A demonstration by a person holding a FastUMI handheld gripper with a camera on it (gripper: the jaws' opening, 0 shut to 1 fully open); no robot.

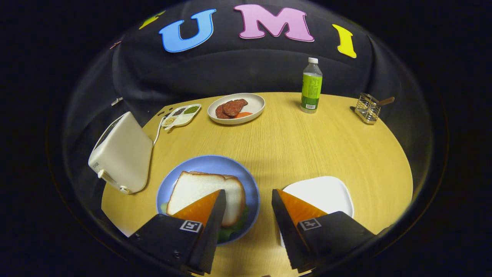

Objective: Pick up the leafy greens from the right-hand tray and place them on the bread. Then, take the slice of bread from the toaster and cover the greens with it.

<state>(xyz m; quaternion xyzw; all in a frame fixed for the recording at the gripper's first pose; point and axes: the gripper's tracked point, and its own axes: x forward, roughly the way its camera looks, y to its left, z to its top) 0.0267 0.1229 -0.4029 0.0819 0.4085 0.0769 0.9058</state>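
Note:
A blue plate (200, 163) lies just ahead of my left finger. On it a white bread slice (198, 188) lies on top of leafy greens (234, 229), whose green edges stick out under it. The cream toaster (123, 154) stands to the left of the plate. A white tray (326, 194) lies bare to the right, partly behind my right finger. My gripper (248, 200) hovers open above the table between plate and tray, with nothing between its fingers.
Farther back stand a white plate (253, 105) with meat slices and a carrot piece, a small divided dish of grains (181, 114), a green-labelled bottle (311, 86) and a wire holder (368, 107). The toaster's cord (158, 129) runs toward the dish.

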